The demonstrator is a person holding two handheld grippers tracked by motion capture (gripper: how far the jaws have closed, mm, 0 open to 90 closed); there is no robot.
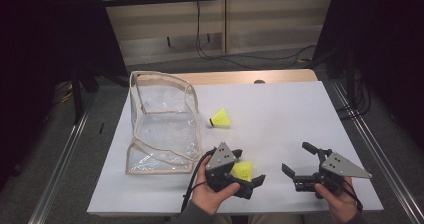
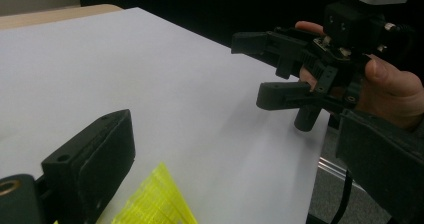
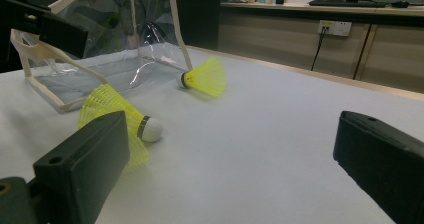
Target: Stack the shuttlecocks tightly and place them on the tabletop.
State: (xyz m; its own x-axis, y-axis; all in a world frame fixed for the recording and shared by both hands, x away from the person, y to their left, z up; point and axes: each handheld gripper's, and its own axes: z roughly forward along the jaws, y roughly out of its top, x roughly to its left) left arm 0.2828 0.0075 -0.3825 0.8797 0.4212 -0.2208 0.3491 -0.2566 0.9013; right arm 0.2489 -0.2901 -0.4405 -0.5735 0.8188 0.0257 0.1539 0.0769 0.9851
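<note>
Lying between the left gripper's [image 1: 248,170] spread fingers, the ribbed yellow shuttlecock [image 1: 243,170] has a white tip.

Worktop [image 1: 280,114]: covered by a smooth, matt white sheet, with a pale wood-look edge showing at the far side. Pouch [image 1: 162,124]: clear, glossy, creased plastic film with beige cloth-like binding along its seams; both shuttlecocks, the near one [image 3: 117,116] and the far one [image 3: 204,78], have a yellow, ribbed, mesh-like plastic skirt, the near one with a smooth white cap. Left tool [image 1: 248,170] and right tool [image 1: 300,160]: matt black plastic with finely grained pads, each topped by a flat matt grey plate.
</note>
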